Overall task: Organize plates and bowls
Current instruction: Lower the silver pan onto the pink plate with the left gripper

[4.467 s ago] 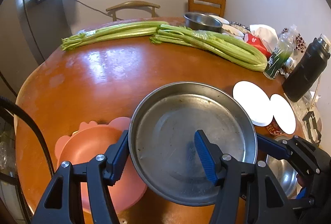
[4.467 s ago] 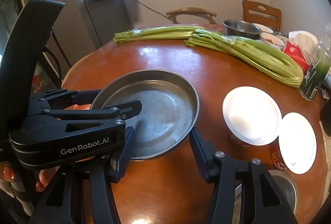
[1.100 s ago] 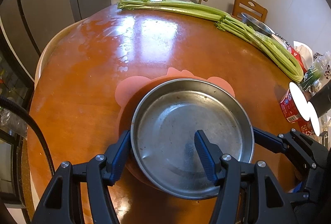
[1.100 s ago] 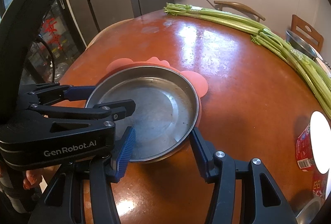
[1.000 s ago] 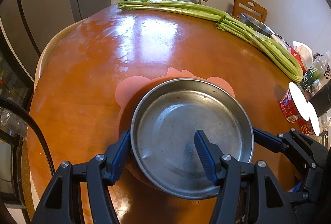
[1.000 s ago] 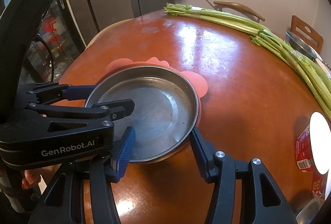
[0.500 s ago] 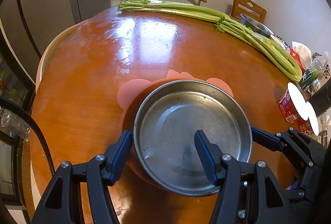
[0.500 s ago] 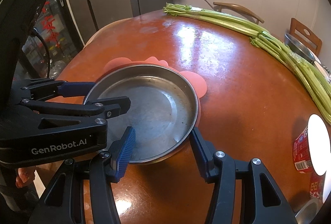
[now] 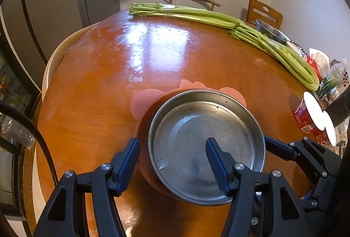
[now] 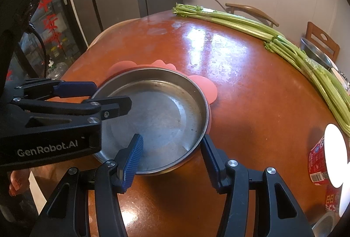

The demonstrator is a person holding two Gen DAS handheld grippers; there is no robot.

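Steel plate (image 9: 196,127) stacked on pink plate (image 9: 143,103); its rim is straddled, ungripped, by wide-spread left gripper (image 9: 172,159) and right gripper (image 10: 172,157).

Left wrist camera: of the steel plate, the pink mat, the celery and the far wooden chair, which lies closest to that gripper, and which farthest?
1. Steel plate, between the left gripper fingers.
2. Pink mat, under it.
3. Celery, across the table.
4. Wooden chair, beyond the table.

A metal plate (image 9: 205,145) sat on a bowl (image 9: 144,101) on the table (image 9: 98,83), directly before both grippers. Celery (image 9: 218,18) lay far beyond it along the back edge. Cups (image 9: 306,114) stood right of the plate.
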